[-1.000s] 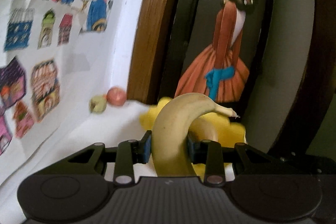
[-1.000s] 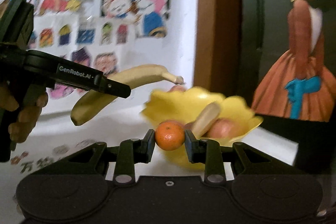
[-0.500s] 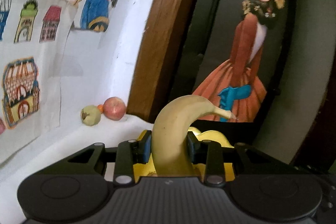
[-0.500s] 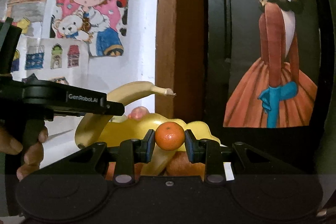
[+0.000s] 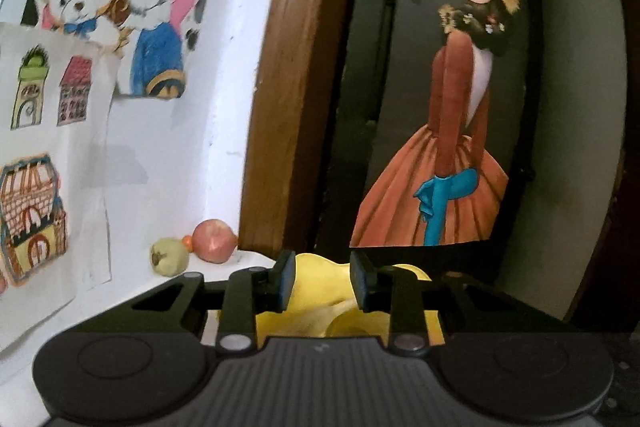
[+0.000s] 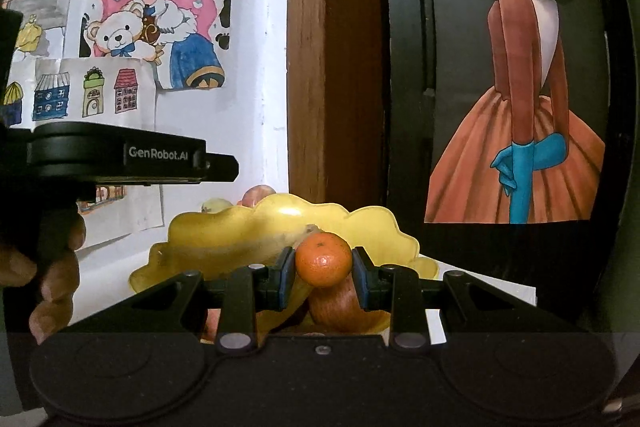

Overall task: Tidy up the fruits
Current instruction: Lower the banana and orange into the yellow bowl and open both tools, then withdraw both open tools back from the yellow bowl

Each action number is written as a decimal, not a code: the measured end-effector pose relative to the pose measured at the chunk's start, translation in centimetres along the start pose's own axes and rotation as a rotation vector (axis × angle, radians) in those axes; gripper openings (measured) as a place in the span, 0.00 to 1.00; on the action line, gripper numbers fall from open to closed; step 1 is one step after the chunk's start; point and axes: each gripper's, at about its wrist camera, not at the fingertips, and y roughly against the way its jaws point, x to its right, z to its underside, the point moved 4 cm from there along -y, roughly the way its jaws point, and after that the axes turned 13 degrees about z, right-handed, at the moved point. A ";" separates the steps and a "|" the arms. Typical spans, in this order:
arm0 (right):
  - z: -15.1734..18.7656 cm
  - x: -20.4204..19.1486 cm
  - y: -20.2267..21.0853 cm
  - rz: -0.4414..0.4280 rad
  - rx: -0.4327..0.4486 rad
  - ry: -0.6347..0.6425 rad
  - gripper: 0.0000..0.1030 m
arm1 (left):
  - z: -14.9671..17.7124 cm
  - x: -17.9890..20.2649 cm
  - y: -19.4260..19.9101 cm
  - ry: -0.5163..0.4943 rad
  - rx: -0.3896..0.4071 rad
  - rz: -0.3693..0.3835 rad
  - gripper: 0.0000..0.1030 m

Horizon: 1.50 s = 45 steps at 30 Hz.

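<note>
A small, glossy orange tangerine (image 6: pixel 323 259) sits pinched between the right tongs (image 6: pixel 323 277), above the scalloped yellow bowl (image 6: pixel 372 227). The left tongs (image 5: pixel 323 281) stand spread and empty over what looks like a banana (image 5: pixel 316 315) lying in that bowl.

Left gripper (image 5: pixel 322 281) jaws apart, nothing between them. Below it: yellow bowl (image 5: pixel 316 267) with a banana (image 5: pixel 320 315) lying inside. Red apple (image 5: pixel 214 241) and green fruit (image 5: pixel 169 261) sit side by side on the white worktop (image 5: pixel 132 291), against the wall.
</note>
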 end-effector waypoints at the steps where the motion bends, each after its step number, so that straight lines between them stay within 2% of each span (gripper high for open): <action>1: 0.0 0.0 0.0 -0.001 -0.002 -0.001 0.31 | 0.0 0.2 0.0 -0.001 -0.004 0.004 0.32; 9: 0.1 -0.1 0.1 0.001 -0.003 -0.002 0.32 | 0.0 0.2 0.0 0.022 -0.011 0.007 0.36; 12: 0.2 0.0 0.0 0.003 -0.008 -0.009 0.32 | 0.0 0.0 0.1 0.030 -0.011 0.005 0.42; 15: 0.3 0.0 0.0 0.004 -0.007 -0.014 0.34 | -0.1 -0.1 0.5 0.042 0.011 0.012 0.53; 17: 0.3 0.1 0.0 0.004 -0.008 -0.016 0.37 | -0.1 -0.2 0.6 0.050 0.018 0.009 0.64; 22: 0.4 0.0 0.3 0.003 -0.006 -0.024 0.44 | -0.2 -0.3 1.1 0.054 0.032 0.004 0.80; 25: 0.3 0.1 0.4 0.006 0.000 -0.028 0.48 | -0.3 -0.2 1.3 0.054 0.035 0.007 0.86; 28: 0.1 0.4 0.8 0.030 0.014 -0.045 0.61 | -0.4 -0.1 1.8 0.057 0.045 0.003 0.95; 30: -0.1 0.6 1.3 0.045 0.026 -0.058 0.70 | -0.5 0.0 2.3 0.059 0.054 -0.004 0.97; 32: -0.4 0.8 1.9 0.054 0.035 -0.060 0.74 | -0.6 0.1 2.9 0.058 0.058 -0.007 0.99; 41: -1.9 0.3 6.2 0.070 0.086 -0.054 0.99 | -1.5 0.2 7.5 0.082 0.105 -0.032 1.00; 45: -2.4 -0.1 8.7 0.071 0.104 -0.046 0.99 | -1.7 0.4 10.6 0.082 0.127 -0.050 1.00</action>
